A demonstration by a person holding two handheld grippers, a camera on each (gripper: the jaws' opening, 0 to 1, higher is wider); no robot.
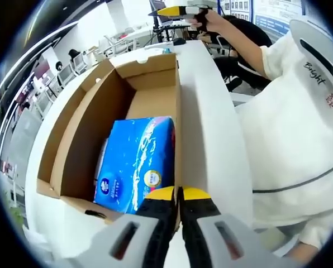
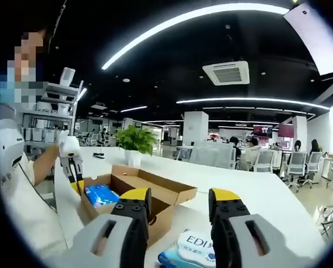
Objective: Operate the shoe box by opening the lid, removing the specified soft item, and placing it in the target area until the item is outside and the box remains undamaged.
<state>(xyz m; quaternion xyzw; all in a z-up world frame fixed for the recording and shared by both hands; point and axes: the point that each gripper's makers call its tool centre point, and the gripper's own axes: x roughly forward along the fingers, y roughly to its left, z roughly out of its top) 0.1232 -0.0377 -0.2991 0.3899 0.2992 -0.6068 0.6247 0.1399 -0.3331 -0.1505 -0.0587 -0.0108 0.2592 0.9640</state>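
An open cardboard shoe box (image 1: 82,128) lies on a white table (image 1: 211,139), its flaps folded out. A blue soft tissue pack (image 1: 136,162) lies inside it. My left gripper (image 1: 178,193) has its jaws pressed together on the top edge of the box's near side wall. In the right gripper view the box (image 2: 155,192) sits left of centre with the blue pack (image 2: 99,195) inside, and the left gripper (image 2: 76,181) is at its left end. My right gripper (image 2: 180,204) hangs open above the table, over a white and blue "EDI" pack (image 2: 197,248) outside the box.
A person in a white top (image 1: 300,139) stands at the table's edge, right beside the box. A potted plant (image 2: 136,139) stands on the table behind the box. Office chairs (image 2: 298,167) and desks fill the room beyond.
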